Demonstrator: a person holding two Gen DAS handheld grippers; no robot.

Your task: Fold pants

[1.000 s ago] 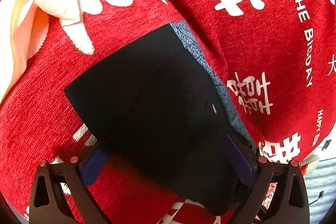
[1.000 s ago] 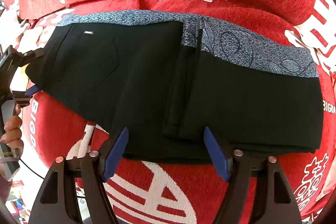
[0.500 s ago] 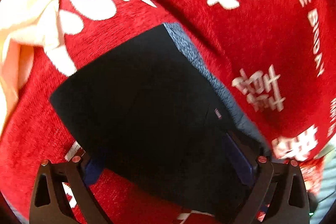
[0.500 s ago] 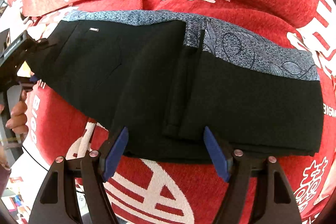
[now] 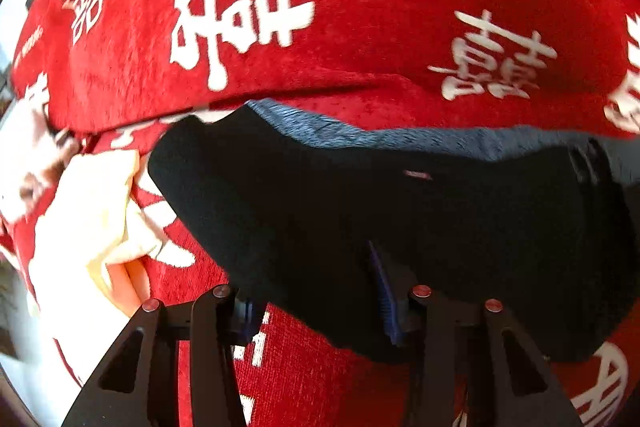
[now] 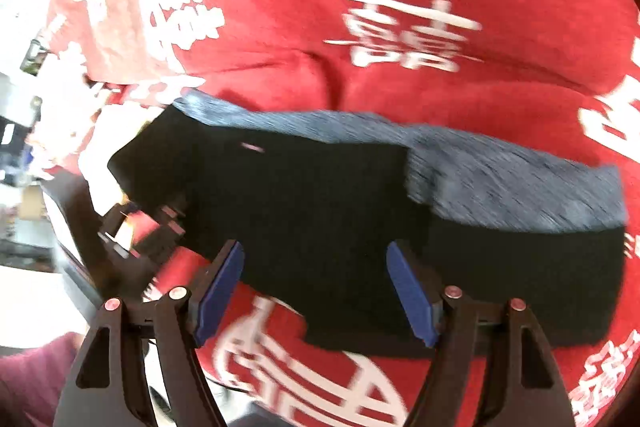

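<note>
Folded black pants (image 5: 440, 227) with a blue-grey patterned inner band (image 5: 360, 137) lie on a red blanket (image 5: 360, 27) printed with white characters. My left gripper (image 5: 314, 291) is closing, and its blue pads pinch the near edge of the pants at their left end. In the right wrist view the pants (image 6: 320, 195) stretch across the middle, blurred by motion. My right gripper (image 6: 314, 287) hangs open over their near edge, its blue pads (image 6: 220, 287) wide apart and not pressing the cloth. The left gripper shows as a dark blur at the pants' left corner (image 6: 160, 223).
A cream cloth (image 5: 88, 219) lies bunched on the blanket just left of the pants. The blanket's left edge drops off to a bright, cluttered room (image 6: 24, 187). A maroon sleeve (image 6: 32, 379) shows at the bottom left of the right wrist view.
My left gripper's jaws have come together on the pants' near edge, and it has rolled and risen. The right gripper has lifted a little and stays open.
</note>
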